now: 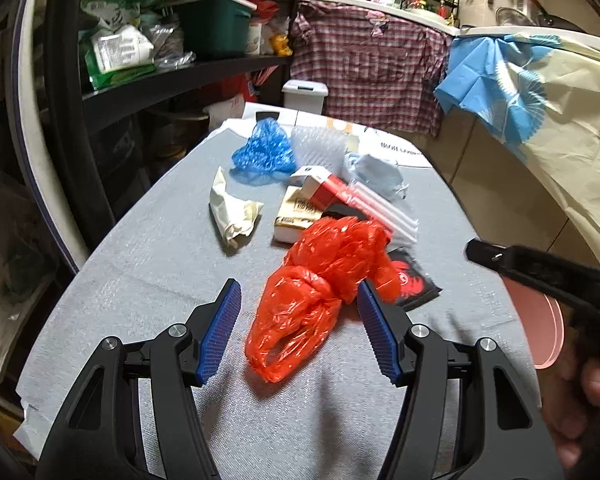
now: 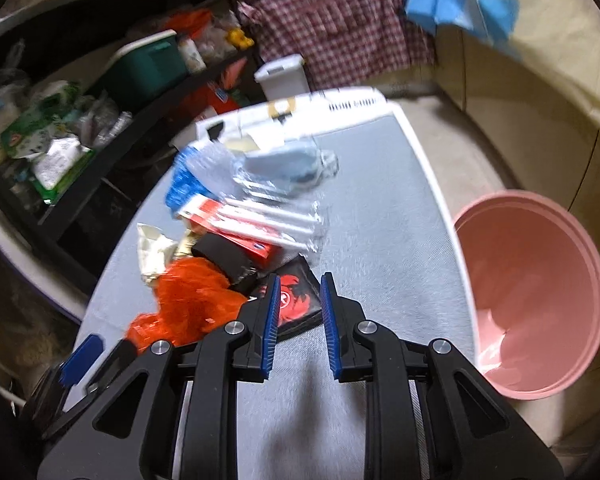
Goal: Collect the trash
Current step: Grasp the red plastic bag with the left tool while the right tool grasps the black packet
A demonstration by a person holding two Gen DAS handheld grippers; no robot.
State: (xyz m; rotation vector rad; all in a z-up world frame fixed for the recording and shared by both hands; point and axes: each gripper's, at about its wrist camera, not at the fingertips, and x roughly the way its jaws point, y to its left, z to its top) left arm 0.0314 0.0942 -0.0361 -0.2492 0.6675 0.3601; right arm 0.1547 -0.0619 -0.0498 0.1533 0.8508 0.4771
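Pink bucket [image 2: 540,300] beside table edge [image 2: 432,184], inside bare. Crumpled orange plastic bag [image 1: 320,284], knotted, lies on grey table cover between parted left gripper [image 1: 298,308] pads, untouched. Right gripper [image 2: 300,312] narrowly parted, holding nothing.

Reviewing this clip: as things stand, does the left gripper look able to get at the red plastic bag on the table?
Probably yes. The left gripper is open, with the knotted end of the red plastic bag lying between its blue pads. Nothing covers that end, and the right gripper sits off to the side.
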